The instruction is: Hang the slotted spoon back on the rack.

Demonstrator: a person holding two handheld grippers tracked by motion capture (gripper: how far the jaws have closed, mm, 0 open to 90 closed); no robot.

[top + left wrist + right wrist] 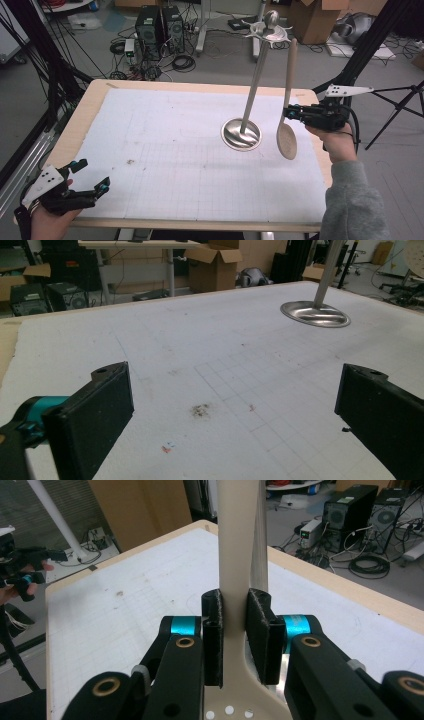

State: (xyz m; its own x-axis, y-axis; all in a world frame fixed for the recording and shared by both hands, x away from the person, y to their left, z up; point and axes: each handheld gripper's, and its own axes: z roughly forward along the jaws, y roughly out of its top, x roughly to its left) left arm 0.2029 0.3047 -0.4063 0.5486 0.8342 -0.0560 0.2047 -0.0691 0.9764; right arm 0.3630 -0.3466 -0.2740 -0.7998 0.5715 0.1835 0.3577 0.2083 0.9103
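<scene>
Left gripper (90, 186) rests low at the desk's (200, 220) near corner, jaws apart and empty. Right gripper (292, 113) is clamped on the wooden spoon's (287, 137) handle, bowl hanging beside the steel stand (242, 134). Lift it straight and steady so the handle tip meets a hook up top.

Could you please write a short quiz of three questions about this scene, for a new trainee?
1. True or false: the right gripper is shut on the handle of the wooden spoon.
2. Which way does the bowl of the spoon point? A) up B) down C) level
3. Fill in: the left gripper holds ____ between its jaws.

Key:
1. True; in the right gripper view both pads press on the handle.
2. B; in the high view the bowl hangs below the gripper, beside the metal stand on the table.
3. Nothing; the jaws stand wide apart over the white mat.
</scene>
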